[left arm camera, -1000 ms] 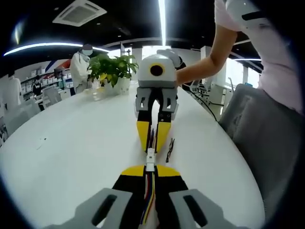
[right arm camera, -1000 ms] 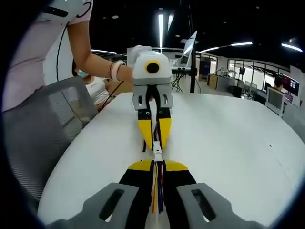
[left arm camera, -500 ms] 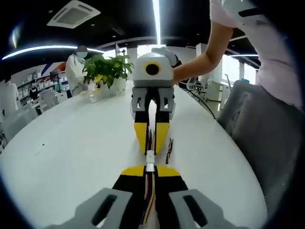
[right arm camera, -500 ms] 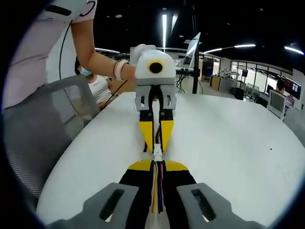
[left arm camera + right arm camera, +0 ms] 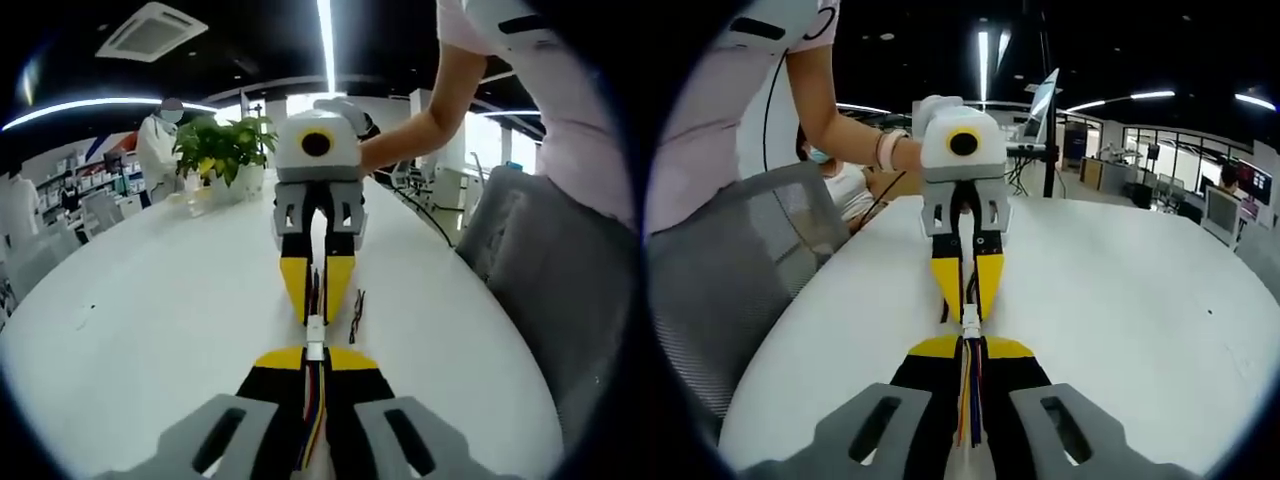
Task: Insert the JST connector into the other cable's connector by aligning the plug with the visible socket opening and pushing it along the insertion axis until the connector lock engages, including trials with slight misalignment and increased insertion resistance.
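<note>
**Both connectors gripped nose to nose over the worktop**

You are working over a broad white worktop (image 5: 150, 300), with a grey mesh chair (image 5: 540, 270) at its right edge in the left gripper view. At the far end stands a white pot (image 5: 250, 181) holding a leafy green plant (image 5: 225, 145); that is the one container you have in sight.

Your left hand-held gripper (image 5: 314, 352) is clenched on a bundle of coloured wires (image 5: 316, 420), with its white JST connector (image 5: 315, 350) poking out just past the yellow jaw tips. Facing it from the far side, your right hand-held gripper (image 5: 316, 318) is clenched on the other cable's connector (image 5: 315, 324), and the two white housings touch end to end; whether the lock has caught is too small to tell.

In the right gripper view you see the same meeting from the opposite side: the right hand-held gripper (image 5: 969, 343) holds its wires (image 5: 969, 400) and the left one (image 5: 965, 312) faces it.

A loose dark cable (image 5: 356, 312) lies on the worktop just right of the jaws.
</note>
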Tool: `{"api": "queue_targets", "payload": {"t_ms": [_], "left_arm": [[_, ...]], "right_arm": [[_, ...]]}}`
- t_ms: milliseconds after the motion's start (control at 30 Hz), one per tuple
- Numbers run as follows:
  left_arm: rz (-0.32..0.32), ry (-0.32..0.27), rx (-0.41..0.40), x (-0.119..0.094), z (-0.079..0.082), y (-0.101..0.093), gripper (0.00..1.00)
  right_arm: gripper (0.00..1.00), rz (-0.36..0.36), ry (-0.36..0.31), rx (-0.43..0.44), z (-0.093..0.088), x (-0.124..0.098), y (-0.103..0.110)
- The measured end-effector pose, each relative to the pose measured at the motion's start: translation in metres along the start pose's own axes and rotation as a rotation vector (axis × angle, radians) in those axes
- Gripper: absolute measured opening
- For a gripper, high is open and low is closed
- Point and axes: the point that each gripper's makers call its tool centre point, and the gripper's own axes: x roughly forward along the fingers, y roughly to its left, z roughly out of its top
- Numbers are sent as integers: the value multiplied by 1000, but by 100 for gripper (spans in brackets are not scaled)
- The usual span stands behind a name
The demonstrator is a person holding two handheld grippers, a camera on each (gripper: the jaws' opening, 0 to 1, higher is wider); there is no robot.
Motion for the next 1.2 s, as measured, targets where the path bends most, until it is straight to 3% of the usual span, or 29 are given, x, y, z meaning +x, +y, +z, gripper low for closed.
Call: {"api": "queue_targets", "payload": {"t_ms": [567,1067,1133,1167,1200], "left_arm": [[-33,62,30,4,-7,-5,0],[-21,95,23,11,-17,1,0],[-27,29,-1,18,-5,-1,0],[-31,49,33,21,-6,-1,0],[-23,102,84,22,-14,2,0]], "right_arm": [[4,36,16,-5,-2,7,5],[4,28,21,4,-12,11,-2],[4,41,7,17,-12,14,-1],[4,39,5,17,-11,16,-1],[4,27,44,-23,-18,16,-5]]}}
